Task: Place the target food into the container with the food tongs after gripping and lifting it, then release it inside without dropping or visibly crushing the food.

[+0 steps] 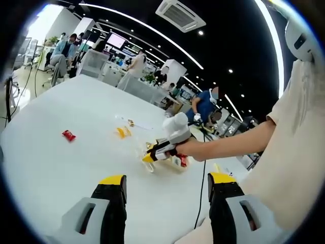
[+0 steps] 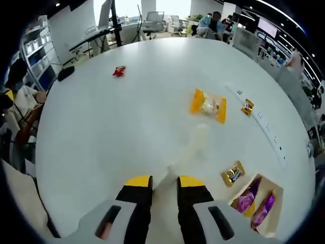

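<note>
- Step in hand, as I judge it: right gripper (image 2: 164,190) is carrying the pale tongs (image 2: 192,145) toward a snack; approach should be slow, tips straddling the packet, squeezing lightly so nothing's crushed.
- Likely target: yellow packet (image 2: 208,105) lying at 1 o'clock in right gripper view, just past the tong tips; not yet touched.
- Container (image 2: 256,203), w/ two purple packets inside, is sitting at 4 o'clock; a small gold packet (image 2: 233,173) lying just beside it; a red packet (image 2: 119,70) far off at 11 o'clock.
- Right jaws are standing nearly closed, pinching the tongs' handle.
- Left gripper (image 1: 167,189) is hanging wide open, holding nothing, well apart from the table (image 1: 56,168).
</note>
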Available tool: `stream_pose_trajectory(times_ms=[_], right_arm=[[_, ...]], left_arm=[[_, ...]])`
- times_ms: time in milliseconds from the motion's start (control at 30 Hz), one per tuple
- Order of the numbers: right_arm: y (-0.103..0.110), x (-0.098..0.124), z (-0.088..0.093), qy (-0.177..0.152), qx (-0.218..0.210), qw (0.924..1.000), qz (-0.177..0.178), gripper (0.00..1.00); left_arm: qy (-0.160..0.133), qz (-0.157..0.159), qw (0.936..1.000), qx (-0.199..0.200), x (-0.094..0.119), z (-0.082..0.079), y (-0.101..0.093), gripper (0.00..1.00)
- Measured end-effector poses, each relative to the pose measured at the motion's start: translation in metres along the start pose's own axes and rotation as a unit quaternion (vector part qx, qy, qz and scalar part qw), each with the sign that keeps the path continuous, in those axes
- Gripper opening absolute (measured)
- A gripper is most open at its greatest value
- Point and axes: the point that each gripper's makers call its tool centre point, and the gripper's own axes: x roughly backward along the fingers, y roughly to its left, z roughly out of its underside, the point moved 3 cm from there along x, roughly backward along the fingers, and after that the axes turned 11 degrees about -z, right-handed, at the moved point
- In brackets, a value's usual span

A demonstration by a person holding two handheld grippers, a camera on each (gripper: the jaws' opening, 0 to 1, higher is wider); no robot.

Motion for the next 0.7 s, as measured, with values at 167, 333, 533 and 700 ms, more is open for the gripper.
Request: stream_pose_trajectory(times_ms=[167,333,533,700], right_arm=[[0.0,0.0,0.001,0.003,-0.007,1.0,0.0,0.13],[0.004,-0.002,0.0,0.012,0.008,0.9999,-0.008,0.07],[0.001,0.003,0.0,0.004,-0.004,0.9998,-0.02,0.06],[0.003,0.014,-0.008,-0.029,-0.041,0.9975,-0.05,0.06]], left_arm=[[-0.002,-0.001,1.0,0.001,0.001,0.0,0.0,0.65],[-0.003,0.0,1.0,0.001,0.002,0.0,0.0,0.65],[-0.005,-0.002,1.0,0.001,0.004,0.0,0.0,0.65],[-0.006,-0.002,1.0,0.002,0.004,0.0,0.0,0.65]])
